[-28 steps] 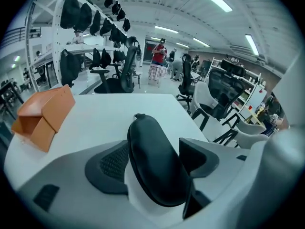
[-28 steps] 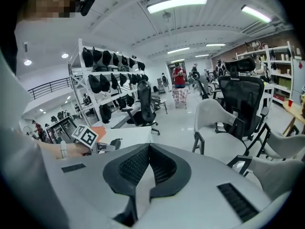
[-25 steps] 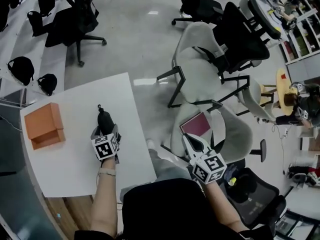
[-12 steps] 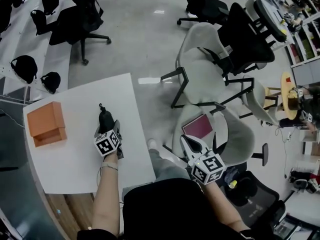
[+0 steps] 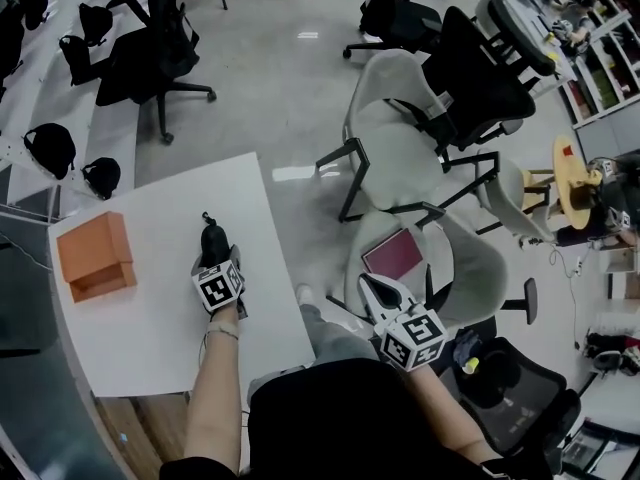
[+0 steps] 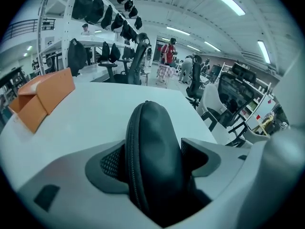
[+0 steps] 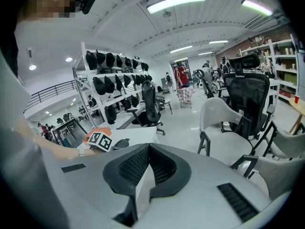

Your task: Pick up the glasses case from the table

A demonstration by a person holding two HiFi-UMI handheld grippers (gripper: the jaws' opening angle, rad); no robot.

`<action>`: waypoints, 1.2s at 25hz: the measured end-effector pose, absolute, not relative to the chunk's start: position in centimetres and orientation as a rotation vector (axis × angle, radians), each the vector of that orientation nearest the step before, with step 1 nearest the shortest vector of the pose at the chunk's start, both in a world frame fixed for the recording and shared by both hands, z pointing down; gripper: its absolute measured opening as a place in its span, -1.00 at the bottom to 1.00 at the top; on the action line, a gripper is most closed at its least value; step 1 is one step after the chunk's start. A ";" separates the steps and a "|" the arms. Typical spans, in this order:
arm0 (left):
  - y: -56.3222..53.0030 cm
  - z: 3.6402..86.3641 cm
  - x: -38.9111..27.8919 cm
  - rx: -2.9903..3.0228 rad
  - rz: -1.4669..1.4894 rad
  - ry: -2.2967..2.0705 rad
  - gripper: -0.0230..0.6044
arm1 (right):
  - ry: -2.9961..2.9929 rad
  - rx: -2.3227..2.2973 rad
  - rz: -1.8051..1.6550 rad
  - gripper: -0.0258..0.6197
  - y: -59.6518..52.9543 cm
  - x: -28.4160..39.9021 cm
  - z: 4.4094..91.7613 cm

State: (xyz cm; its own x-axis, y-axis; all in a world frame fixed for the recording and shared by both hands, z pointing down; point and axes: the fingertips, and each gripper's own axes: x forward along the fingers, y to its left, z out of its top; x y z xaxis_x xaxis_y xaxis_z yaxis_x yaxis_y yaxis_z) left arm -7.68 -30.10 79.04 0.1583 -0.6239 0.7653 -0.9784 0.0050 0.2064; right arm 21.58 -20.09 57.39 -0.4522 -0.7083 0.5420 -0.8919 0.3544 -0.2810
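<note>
With the left gripper pinching the black glasses case at mid-table, right of the orange box, lift straight up with a firm squeeze; the right gripper, pressed together, holds nothing.

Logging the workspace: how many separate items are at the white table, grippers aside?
2. The orange box sits near the table's left edge; the black glasses case is mid-table, clamped in the left gripper. No others visible.
</note>
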 end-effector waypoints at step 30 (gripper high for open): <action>-21.0 60.6 -14.3 2.051 0.536 -1.535 0.19 | -2.547 1.147 0.566 -0.84 -21.2 8.0 51.0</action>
